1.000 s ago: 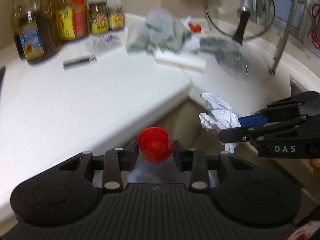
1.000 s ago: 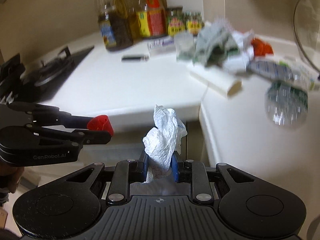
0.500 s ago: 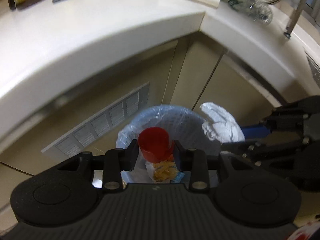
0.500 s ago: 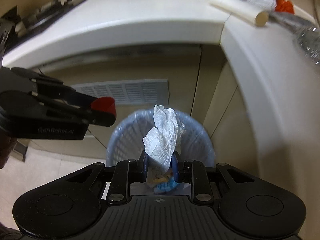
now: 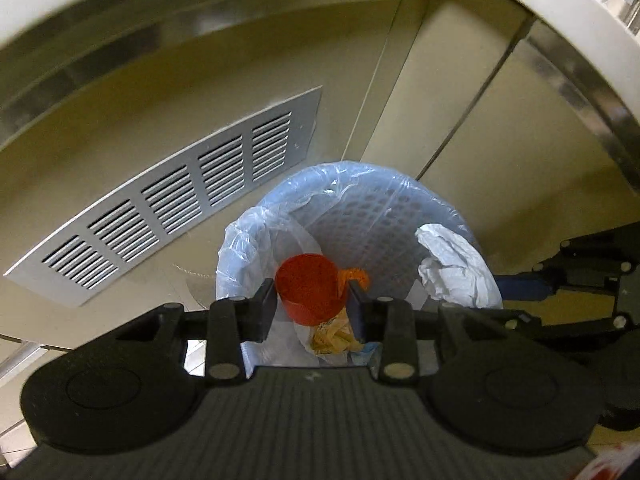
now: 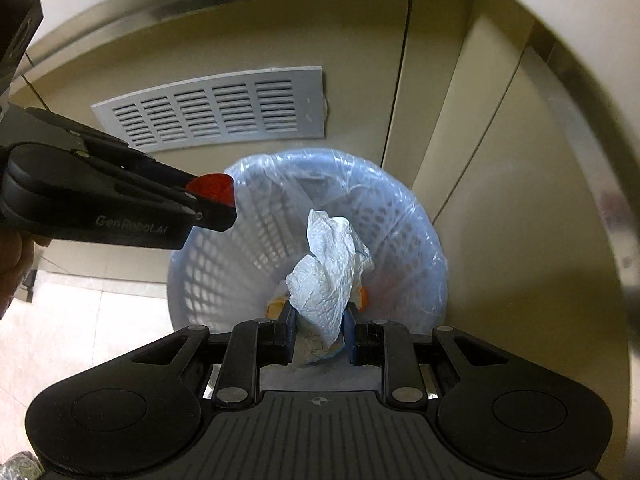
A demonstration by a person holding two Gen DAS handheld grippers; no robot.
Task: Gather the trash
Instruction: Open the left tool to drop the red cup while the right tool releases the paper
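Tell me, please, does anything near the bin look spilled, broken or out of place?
Nothing stands out. The lined bin stands upright, with some scraps inside. The left gripper holds a red cap and the right gripper holds crumpled paper, both over the bin.

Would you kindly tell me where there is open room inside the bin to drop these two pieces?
The basket is mostly bare along its perforated walls. Only the bottom is crowded, with yellow scraps. The left tool holds the red cap and the right tool the crumpled tissue over its mouth.
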